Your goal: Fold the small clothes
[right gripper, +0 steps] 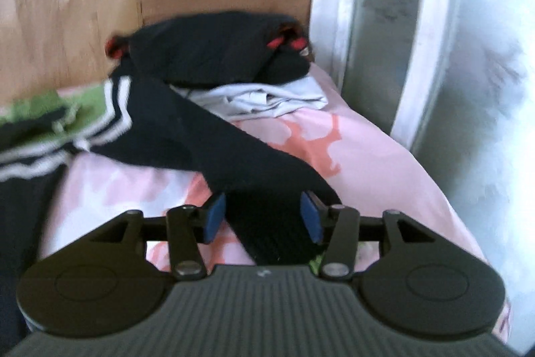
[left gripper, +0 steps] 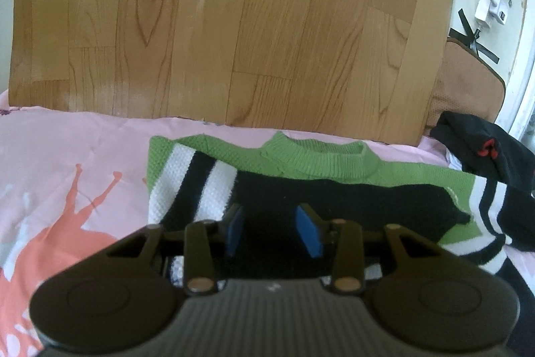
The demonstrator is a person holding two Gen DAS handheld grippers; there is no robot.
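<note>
pink bedspread (left gripper: 83, 149): runs off frame | green-black striped sweater (left gripper: 334, 163): flat on it, lower part hidden by left gripper (left gripper: 272, 228), jaws parted, empty | sleeve (right gripper: 207, 143): blurred, cuff between right gripper (right gripper: 264, 218) spread pads, contact unclear

No text, label, brand or number can be read in either view; the small pale marks on both gripper bodies are too blurred
</note>
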